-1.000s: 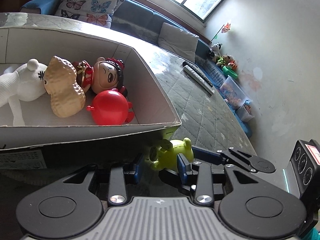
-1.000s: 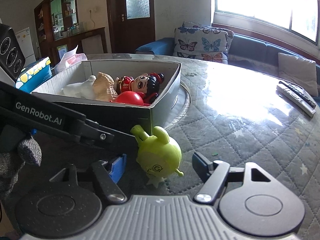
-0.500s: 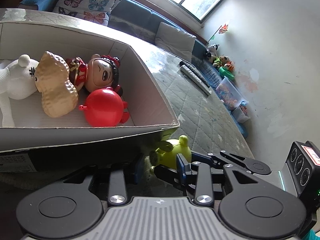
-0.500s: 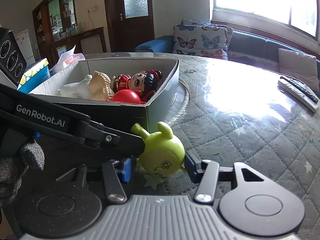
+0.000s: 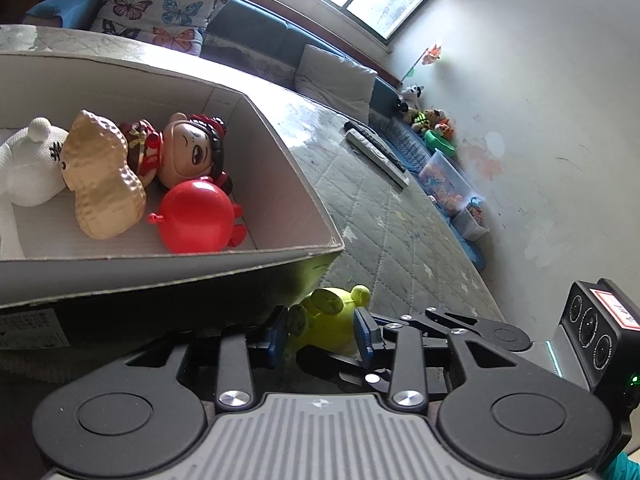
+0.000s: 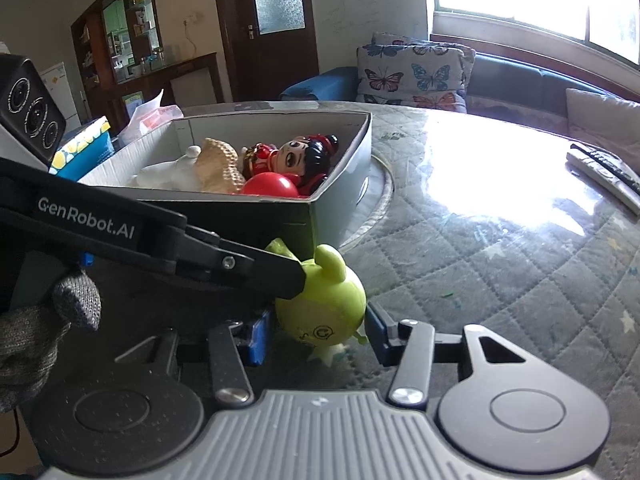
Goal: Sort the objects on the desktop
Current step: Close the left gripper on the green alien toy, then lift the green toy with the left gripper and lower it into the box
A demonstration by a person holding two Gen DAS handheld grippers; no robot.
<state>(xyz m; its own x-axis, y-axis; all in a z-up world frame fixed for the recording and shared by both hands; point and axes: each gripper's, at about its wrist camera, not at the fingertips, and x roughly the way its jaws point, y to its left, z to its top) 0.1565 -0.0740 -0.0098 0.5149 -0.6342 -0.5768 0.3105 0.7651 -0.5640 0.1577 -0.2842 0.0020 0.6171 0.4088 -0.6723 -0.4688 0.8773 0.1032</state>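
Observation:
A lime-green alien toy (image 5: 325,322) (image 6: 322,307) lies on the quilted table against the near corner of a grey cardboard box (image 5: 200,268) (image 6: 340,196). Both grippers are around it. My left gripper (image 5: 320,330) has its blue pads touching the toy's two sides. My right gripper (image 6: 316,330) has its pads pressed close on either side of the toy. The box holds a white bear (image 5: 28,160), a peanut toy (image 5: 102,184), a red-dressed doll (image 5: 188,148) and a red round toy (image 5: 196,216).
Two remote controls (image 5: 376,152) (image 6: 604,172) lie further out on the table. A tissue box (image 6: 82,148) and a plastic bag (image 6: 154,114) stand behind the cardboard box. A sofa with butterfly cushions (image 6: 412,72) lines the wall.
Both grippers have closed in on the green toy; the right gripper's jaws narrowed from wide open to touching it. The toy has been pushed closer to the box corner.

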